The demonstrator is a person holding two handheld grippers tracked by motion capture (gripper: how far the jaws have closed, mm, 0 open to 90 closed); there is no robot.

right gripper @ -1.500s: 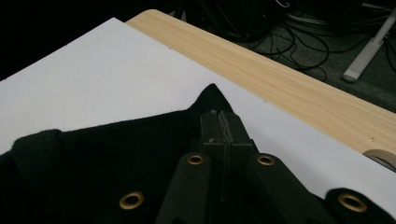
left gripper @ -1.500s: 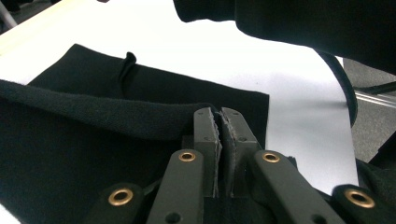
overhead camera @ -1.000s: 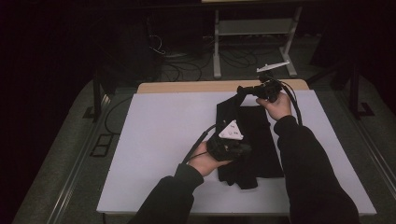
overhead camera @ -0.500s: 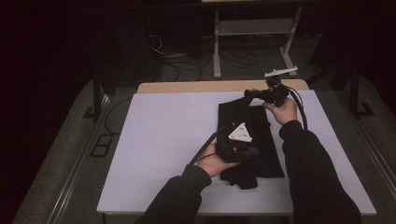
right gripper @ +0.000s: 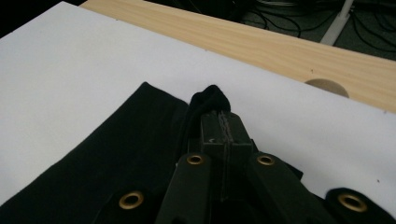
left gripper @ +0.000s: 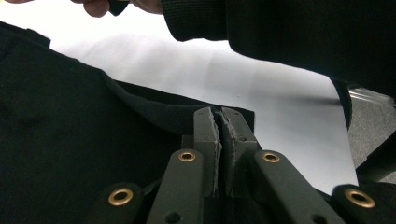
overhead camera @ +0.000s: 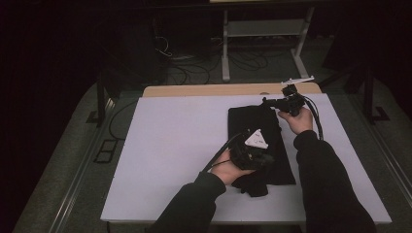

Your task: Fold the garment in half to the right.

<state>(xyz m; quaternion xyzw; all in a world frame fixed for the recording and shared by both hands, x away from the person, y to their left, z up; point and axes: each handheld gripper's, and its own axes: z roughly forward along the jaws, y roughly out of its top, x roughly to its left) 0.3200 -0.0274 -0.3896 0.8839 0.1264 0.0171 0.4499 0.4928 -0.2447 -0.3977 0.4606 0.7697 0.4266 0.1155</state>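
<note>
The left gripper (overhead camera: 260,158) has its jaws pressed together on a fold of the black cloth (overhead camera: 262,141) at the cloth's near part – in the left gripper view the pads pinch the dark edge. The right gripper (overhead camera: 272,103) is likewise clamped on the cloth, at its far edge, where a small peak of fabric rises above the jaws in the right gripper view. The cloth lies right of centre on the white table cover (overhead camera: 170,145) – beyond it runs the bare wooden table edge (overhead camera: 204,90).
</note>
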